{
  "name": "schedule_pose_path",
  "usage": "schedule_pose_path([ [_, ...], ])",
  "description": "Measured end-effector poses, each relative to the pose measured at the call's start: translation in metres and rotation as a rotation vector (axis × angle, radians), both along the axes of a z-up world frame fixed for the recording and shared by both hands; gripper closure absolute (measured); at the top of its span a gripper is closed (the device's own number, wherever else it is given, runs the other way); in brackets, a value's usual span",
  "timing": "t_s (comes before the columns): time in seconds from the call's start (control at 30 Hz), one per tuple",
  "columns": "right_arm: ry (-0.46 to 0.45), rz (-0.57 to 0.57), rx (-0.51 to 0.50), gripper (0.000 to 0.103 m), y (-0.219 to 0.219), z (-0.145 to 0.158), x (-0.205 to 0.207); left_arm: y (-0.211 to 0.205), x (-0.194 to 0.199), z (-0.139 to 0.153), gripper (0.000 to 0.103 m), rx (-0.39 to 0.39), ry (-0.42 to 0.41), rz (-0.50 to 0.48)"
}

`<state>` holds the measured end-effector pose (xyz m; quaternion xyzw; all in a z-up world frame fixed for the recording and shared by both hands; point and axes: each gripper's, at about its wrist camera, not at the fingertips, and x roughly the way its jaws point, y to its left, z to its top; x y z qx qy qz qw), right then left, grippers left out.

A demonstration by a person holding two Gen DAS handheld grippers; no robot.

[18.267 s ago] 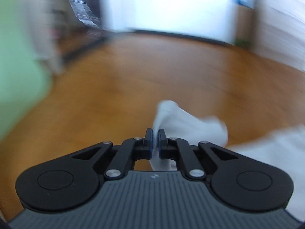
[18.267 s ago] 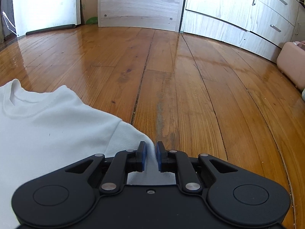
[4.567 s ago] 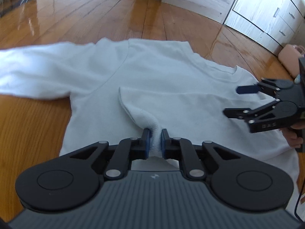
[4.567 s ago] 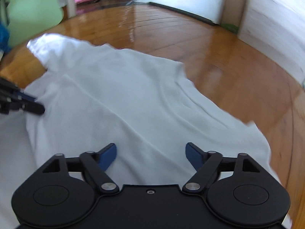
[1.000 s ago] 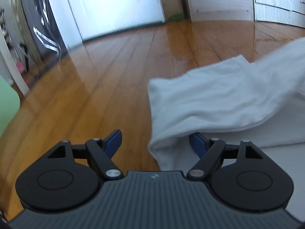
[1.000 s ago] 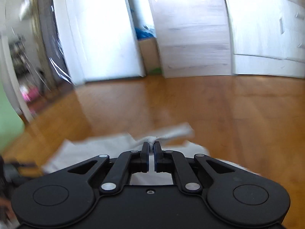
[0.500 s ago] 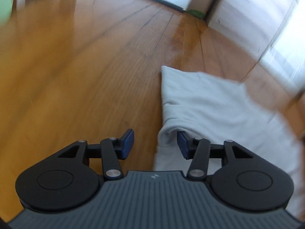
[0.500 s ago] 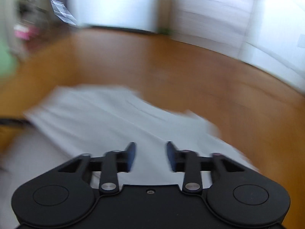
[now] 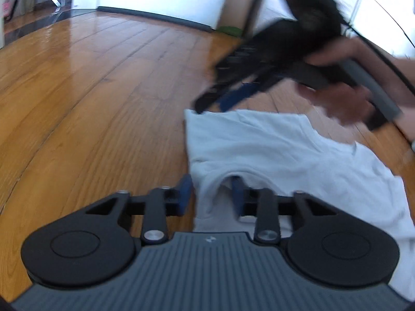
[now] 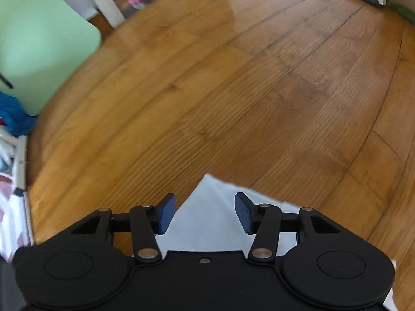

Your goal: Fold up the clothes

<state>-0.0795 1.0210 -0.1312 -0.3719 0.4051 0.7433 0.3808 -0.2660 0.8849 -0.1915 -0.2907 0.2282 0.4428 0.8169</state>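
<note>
A white garment (image 9: 272, 150) lies partly folded on the wooden floor. My left gripper (image 9: 211, 191) is open, its jaws either side of the garment's near folded edge. In the left wrist view the right gripper (image 9: 225, 98) is held in a hand and hovers blurred just over the garment's far left corner. In the right wrist view my right gripper (image 10: 205, 213) is open, with that pointed white corner (image 10: 210, 202) lying between its blue pads.
Wooden floor (image 10: 246, 90) stretches all around. A green object (image 10: 39, 49) and blue cloth (image 10: 13, 114) sit at the left. A white wall base and a cardboard box (image 9: 238, 2) stand far back.
The right gripper swung over to the garment's far left corner and stays open. The left gripper stays open at the near folded edge; the view has tilted.
</note>
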Motion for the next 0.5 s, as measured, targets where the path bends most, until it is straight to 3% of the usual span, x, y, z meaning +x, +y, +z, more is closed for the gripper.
schedule_pose_path([
  [0.13, 0.136, 0.014, -0.076, 0.049, 0.006, -0.020, 0.000, -0.002, 0.000, 0.001, 0.086, 0.005, -0.021, -0.015],
  [0.17, 0.129, 0.019, -0.059, 0.061, 0.005, -0.025, -0.001, -0.003, -0.001, 0.000, 0.089, 0.013, -0.021, -0.025],
  [0.2, 0.109, 0.025, -0.007, 0.097, 0.003, -0.025, -0.002, -0.004, -0.001, 0.000, 0.096, 0.023, -0.016, -0.024],
  [0.23, 0.084, 0.032, 0.030, 0.101, -0.001, -0.025, -0.005, -0.004, -0.002, 0.001, 0.096, 0.026, -0.011, -0.012],
  [0.3, 0.069, -0.001, 0.165, 0.101, -0.011, -0.013, -0.001, -0.004, -0.003, 0.001, 0.097, 0.029, -0.003, 0.012],
  [0.37, 0.065, -0.058, 0.237, 0.101, -0.012, -0.004, 0.006, -0.006, -0.007, 0.001, 0.097, 0.018, -0.016, 0.025],
  [0.47, 0.073, -0.101, 0.196, 0.101, -0.004, -0.003, 0.020, -0.011, -0.009, 0.001, 0.097, 0.025, 0.005, 0.012],
  [0.5, 0.101, -0.097, 0.133, 0.097, -0.001, -0.005, 0.022, -0.013, -0.008, 0.002, 0.097, 0.032, 0.011, 0.001],
])
